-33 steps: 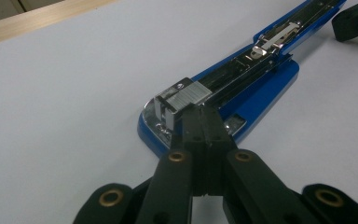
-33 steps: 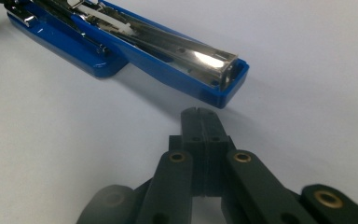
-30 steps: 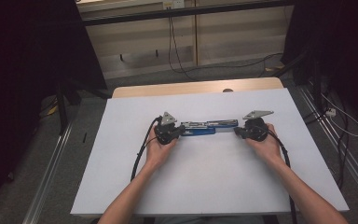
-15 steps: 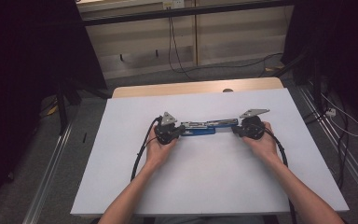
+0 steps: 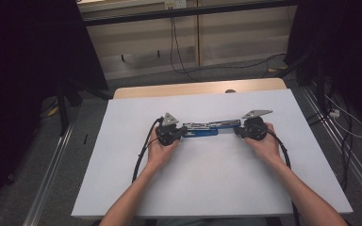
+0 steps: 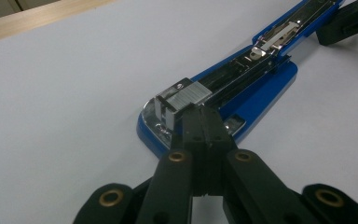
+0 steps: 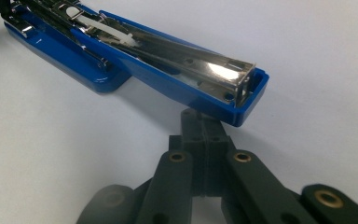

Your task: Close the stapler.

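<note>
A blue stapler [image 5: 200, 128] lies swung open flat at the middle of the white table top [image 5: 207, 183]. My left gripper [image 5: 185, 132] is shut, and its tips [image 6: 203, 114] rest against the front end of the stapler's base [image 6: 256, 91], beside a strip of staples [image 6: 186, 94] in the metal magazine. My right gripper [image 5: 238, 131] is also shut. Its tips [image 7: 200, 120] sit just under the raised end of the stapler's blue cover [image 7: 168, 79]. Nothing is between either pair of jaws.
A wooden strip [image 5: 193, 88] runs along the table's far edge. Black cables [image 5: 141, 155] trail from both grippers toward the near edge. Metal rails [image 5: 52, 165] flank the table on the floor, with more cables [image 5: 349, 127] at the right.
</note>
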